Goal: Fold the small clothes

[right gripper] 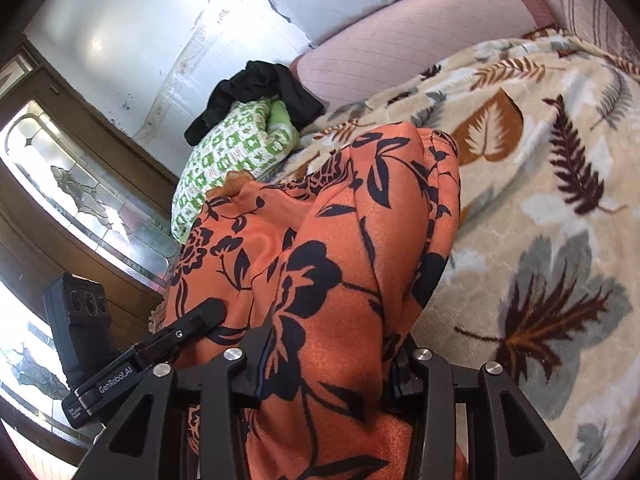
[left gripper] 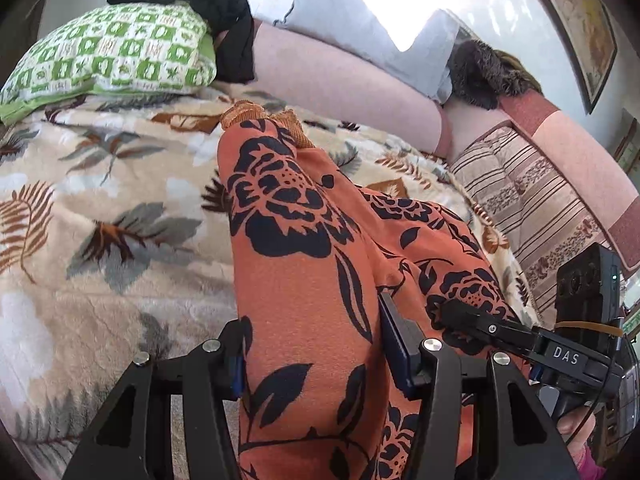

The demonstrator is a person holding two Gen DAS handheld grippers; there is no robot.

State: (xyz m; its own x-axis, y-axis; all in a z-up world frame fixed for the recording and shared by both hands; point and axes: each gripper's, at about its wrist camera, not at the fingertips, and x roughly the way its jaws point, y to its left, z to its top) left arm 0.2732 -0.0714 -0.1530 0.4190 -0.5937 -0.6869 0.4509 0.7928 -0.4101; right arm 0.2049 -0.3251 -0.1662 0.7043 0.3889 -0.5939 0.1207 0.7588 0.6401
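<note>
Both grippers are holding the same orange garment with black flowers (left gripper: 304, 272). The left gripper (left gripper: 320, 360) has its two fingers closed on a thick bunch of the cloth, and the cloth fills the gap between them. The right gripper (right gripper: 332, 368) is clamped on another bunch of it the same way. The two grippers are close together, each one showing in the other's view. The far end of the garment, with its ribbed orange edge, lies on the leaf-print blanket (left gripper: 100, 208) that covers the bed. A green and white checked pillow (left gripper: 116, 56) sits at the far side, with a black piece of clothing (left gripper: 224, 12) lying on top of it. A long pink bolster (left gripper: 344, 92) lies beside them
</note>
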